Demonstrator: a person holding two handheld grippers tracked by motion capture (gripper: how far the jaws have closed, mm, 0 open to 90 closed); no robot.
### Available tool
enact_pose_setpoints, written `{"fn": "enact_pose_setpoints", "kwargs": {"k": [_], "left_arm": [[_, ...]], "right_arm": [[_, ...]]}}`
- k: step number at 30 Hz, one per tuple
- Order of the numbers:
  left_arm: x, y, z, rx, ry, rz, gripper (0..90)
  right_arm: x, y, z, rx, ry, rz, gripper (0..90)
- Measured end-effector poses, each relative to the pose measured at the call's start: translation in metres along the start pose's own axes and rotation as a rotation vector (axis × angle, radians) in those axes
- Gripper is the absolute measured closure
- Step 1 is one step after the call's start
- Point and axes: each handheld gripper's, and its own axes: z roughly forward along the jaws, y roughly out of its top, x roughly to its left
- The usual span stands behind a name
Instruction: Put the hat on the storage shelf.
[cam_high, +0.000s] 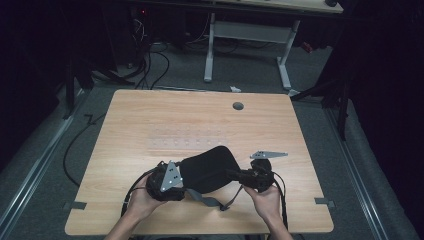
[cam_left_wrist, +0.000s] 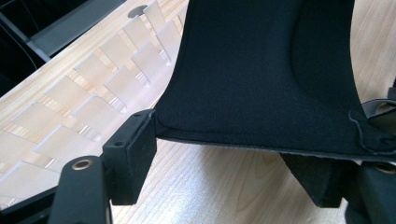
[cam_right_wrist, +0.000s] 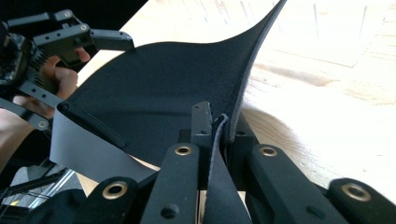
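— Dim room, grey carpet, cables on the floor (cam_high: 150, 65); pale wooden table (cam_high: 150, 125) with a round grommet hole (cam_high: 238, 106) near the far edge; white-legged desk (cam_high: 247, 35) beyond?

— Yes; also a clear plastic rack (cam_left_wrist: 93, 88) lying flat mid-table, just past the work.

— And the black fabric pad (cam_high: 210, 167)?

— Held up over the near half of the table, stretched between both tools; grey strap (cam_high: 212, 201) dangling below it toward the near edge.

— Left gripper (cam_high: 167, 181)?

— Jaws spread, one at each side of the pad's lower hem; real clamping impossible to judge.

— Right gripper (cam_right_wrist: 215, 128)?

— Pressed together on the pad's edge, cloth pinched between the jaws; hand (cam_high: 265, 200) wrapped round the handle.
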Motion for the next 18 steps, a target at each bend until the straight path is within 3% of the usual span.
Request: {"fn": "enact_pose_setpoints", "kwargs": {"k": [4, 5, 7, 10, 18], "left_arm": [[-0.0021, -0.0018, -0.0010, 0.002, -0.013, 0.012, 34.2], [-0.0033, -0.0018, -0.0015, -0.004, -0.025, 0.007, 39.7], [-0.0063, -0.0030, -0.0009, 0.003, -0.031, 0.035, 40.1], [-0.0086, -0.0048, 0.0014, 0.013, -0.038, 0.042, 40.8], [-0.0082, -0.0035, -0.0007, 0.024, -0.048, 0.039, 53.3]], "right_arm": [[0.0007, 0.0009, 0.0015, 0.011, -0.003, -0.003, 85.3], [0.0001, 0.0013, 0.0021, 0.013, 0.011, 0.003, 85.3], [0.0011, 0.0021, 0.0031, 0.012, 0.021, 0.005, 85.3], [0.0023, 0.0028, 0.0043, 0.014, 0.019, -0.002, 85.2], [0.0020, 0.0033, 0.0075, 0.025, 0.044, 0.016, 84.8]]}}
